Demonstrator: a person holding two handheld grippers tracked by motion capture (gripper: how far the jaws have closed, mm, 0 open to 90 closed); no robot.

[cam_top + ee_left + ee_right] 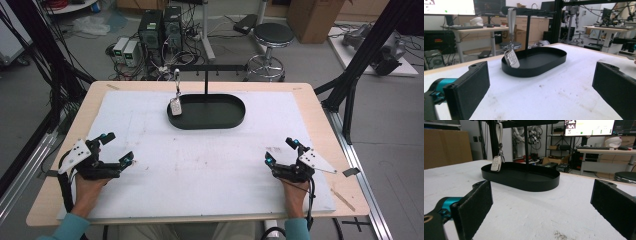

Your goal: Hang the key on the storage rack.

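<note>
A black oval tray [235, 116] sits at the back middle of the white mat, with a thin black T-shaped stand [206, 80] rising from it. A white key fob [175, 106] hangs by a strap from the stand's left arm, over the tray's left end; it appears again as the key fob [512, 58] and key fob [496, 164]. My left gripper [117, 148] rests open at the front left of the mat, a hand holding it. My right gripper [281, 150] rests open at the front right. Nothing lies between either pair of jaws.
The white mat [200, 165] covers most of the wooden table [320, 120]. Black frame posts [360, 55] stand at the right, cables and computers on the floor behind the table, and a round stool [272, 35] beyond the far edge.
</note>
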